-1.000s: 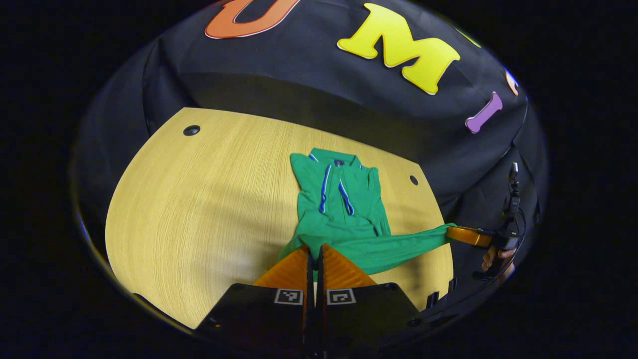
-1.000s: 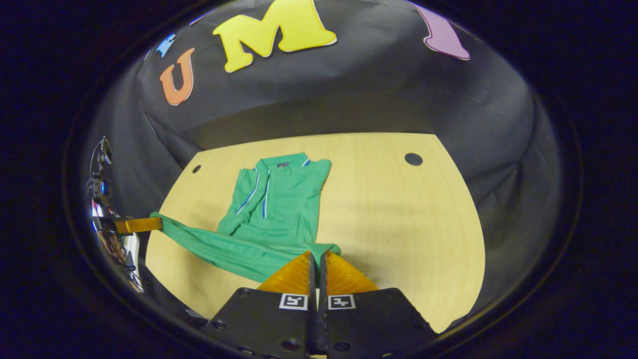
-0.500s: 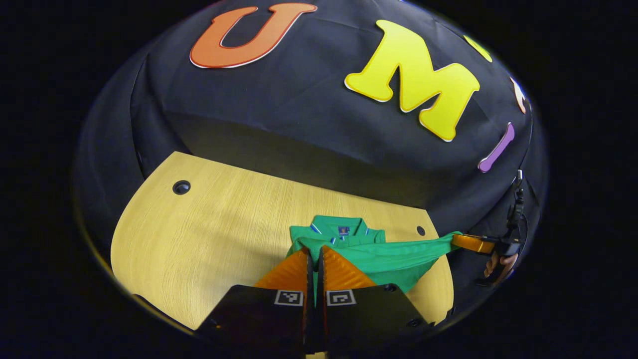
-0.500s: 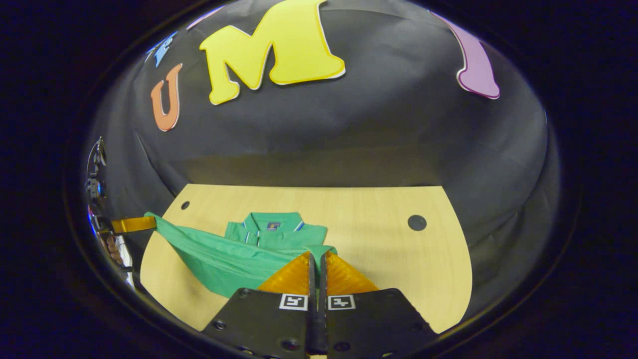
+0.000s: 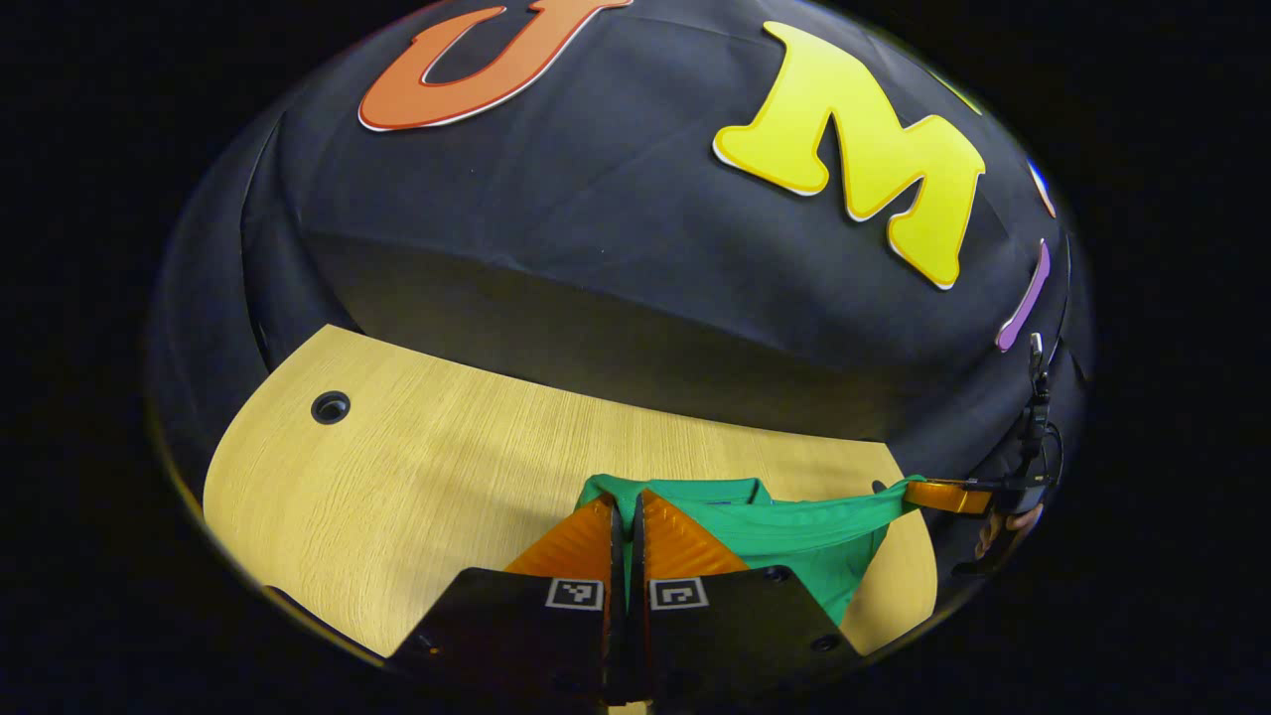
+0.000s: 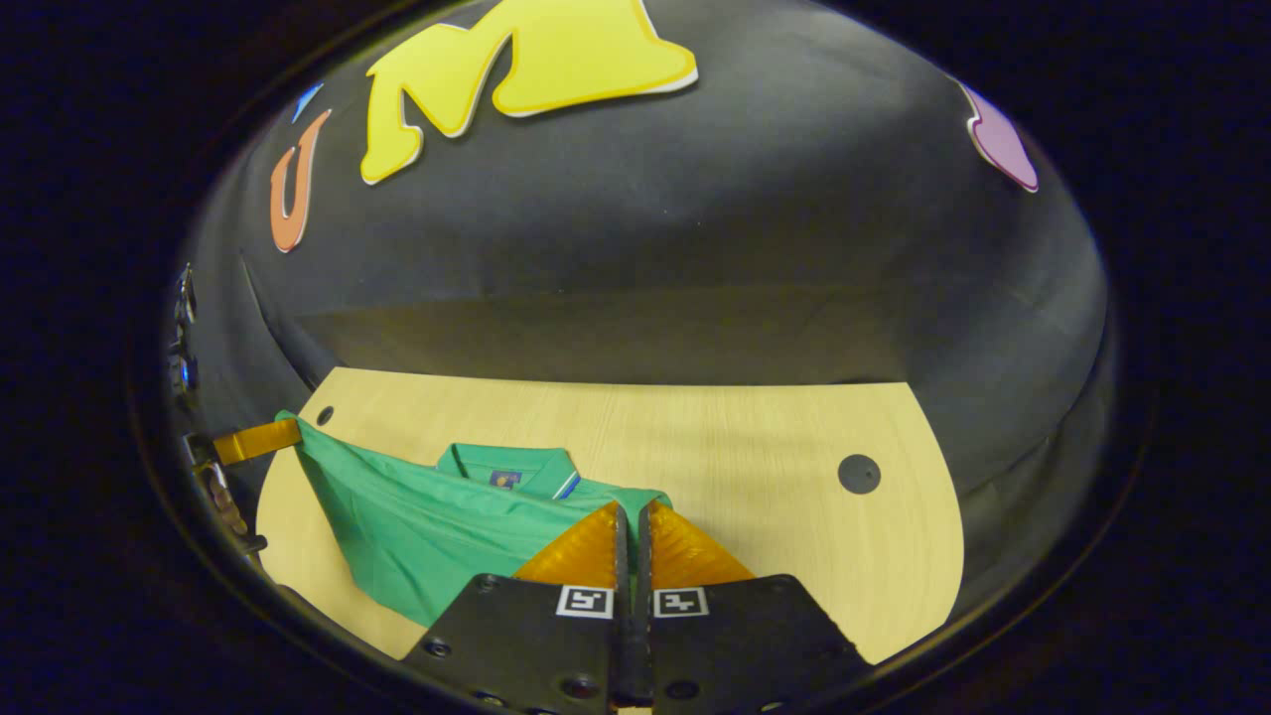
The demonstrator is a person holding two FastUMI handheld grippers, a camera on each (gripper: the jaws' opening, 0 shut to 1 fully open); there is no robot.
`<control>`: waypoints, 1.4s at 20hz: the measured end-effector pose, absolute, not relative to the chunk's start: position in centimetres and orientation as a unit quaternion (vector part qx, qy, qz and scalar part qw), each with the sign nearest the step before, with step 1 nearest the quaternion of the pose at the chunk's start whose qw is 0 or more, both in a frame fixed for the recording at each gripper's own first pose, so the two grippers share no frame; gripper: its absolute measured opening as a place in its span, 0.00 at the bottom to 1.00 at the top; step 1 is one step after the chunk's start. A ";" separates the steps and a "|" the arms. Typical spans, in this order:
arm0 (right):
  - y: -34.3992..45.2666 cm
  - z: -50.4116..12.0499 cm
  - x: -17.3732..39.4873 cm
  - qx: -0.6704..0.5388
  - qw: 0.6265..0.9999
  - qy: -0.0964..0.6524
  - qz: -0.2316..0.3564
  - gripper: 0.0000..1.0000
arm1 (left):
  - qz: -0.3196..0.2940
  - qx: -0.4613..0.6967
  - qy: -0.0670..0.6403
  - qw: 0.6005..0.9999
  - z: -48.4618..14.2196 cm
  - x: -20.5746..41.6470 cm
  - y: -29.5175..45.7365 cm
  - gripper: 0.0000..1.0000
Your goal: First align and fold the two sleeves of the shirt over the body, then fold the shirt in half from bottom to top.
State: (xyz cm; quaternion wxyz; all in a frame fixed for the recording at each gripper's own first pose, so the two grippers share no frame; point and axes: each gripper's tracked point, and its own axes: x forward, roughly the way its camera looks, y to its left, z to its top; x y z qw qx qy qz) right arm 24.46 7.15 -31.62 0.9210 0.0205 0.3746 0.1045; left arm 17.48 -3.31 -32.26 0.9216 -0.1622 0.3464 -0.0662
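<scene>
Left gripper view: left gripper (image 5: 627, 506), right gripper (image 6: 632, 516) each pinch green shirt (image 6: 427, 516) hem; collar label unreadable.

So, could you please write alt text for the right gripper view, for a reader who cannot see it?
The right gripper, at the bottom of the view, is shut on one corner of a green shirt, while the left gripper at the far left holds the other corner, so the cloth hangs stretched between them above a pale wooden table. The shirt's collar lies beyond.

Dim booth; the tabletop (image 5: 417, 487) is evenly lit from above, with soft shadow along its far edge. Strong fisheye bending at the edges; focus sharp.
</scene>
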 end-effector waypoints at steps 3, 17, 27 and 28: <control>7.2 -33.2 26.5 0.000 0.925 0.366 0.098 0.00 | -0.070 -0.135 0.347 0.926 -34.0 19.1 -3.7 0.04; 7.3 -30.4 25.8 -0.017 0.949 0.309 0.058 0.99 | -0.001 -0.101 0.327 0.939 -31.7 18.7 -1.6 0.99; 7.8 -10.6 12.5 -0.031 0.991 0.117 0.051 0.97 | 0.020 -0.037 0.149 0.988 -8.7 10.0 -1.6 0.98; 7.9 -9.1 9.7 -0.030 0.993 0.104 0.048 0.96 | 0.015 -0.039 0.138 0.990 -6.4 7.4 -2.5 0.98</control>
